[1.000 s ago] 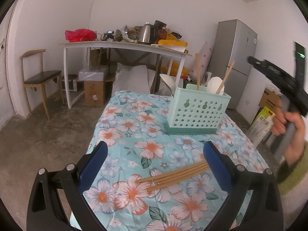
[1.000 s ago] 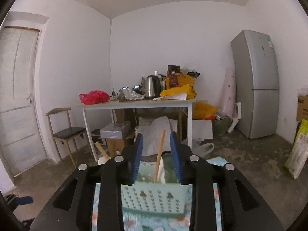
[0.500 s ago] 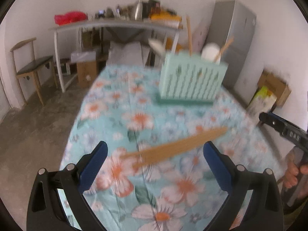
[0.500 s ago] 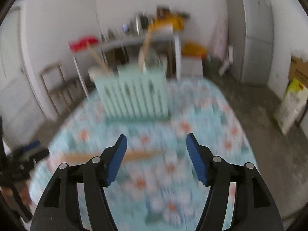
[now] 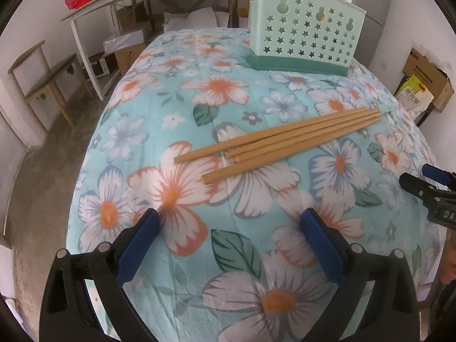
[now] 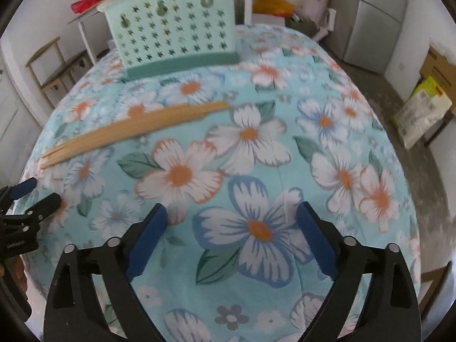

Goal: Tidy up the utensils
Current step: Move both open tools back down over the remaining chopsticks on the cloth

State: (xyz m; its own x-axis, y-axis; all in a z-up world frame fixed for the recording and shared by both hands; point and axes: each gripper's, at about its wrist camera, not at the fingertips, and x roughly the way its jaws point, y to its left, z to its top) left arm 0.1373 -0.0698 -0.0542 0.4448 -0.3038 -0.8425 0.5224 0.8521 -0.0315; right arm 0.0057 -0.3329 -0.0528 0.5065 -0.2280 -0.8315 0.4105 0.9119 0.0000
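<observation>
Left wrist view has dropped since a second ago: I now look down on four chopsticks [image 5: 280, 141] lying on the floral tablecloth [image 5: 159, 97], near the utensil holder [image 5: 305, 41]. My left gripper [image 5: 228, 228] and right gripper [image 6: 230, 222] both gape wide, empty.

Soft, even daylight fills both views, bright enough for clear colours, with only faint shadows under the chopsticks [image 5: 278, 142] and no harsh glare. Strong fisheye distortion bulges the floral tablecloth [image 5: 228, 91] into a dome and bends the walls, with black vignetting in the corners. The left wrist view is sharp across most of the cloth. The right wrist view carries motion blur: the chopsticks [image 6: 134, 128] smear together and the utensil holder [image 6: 173, 28] looks soft
</observation>
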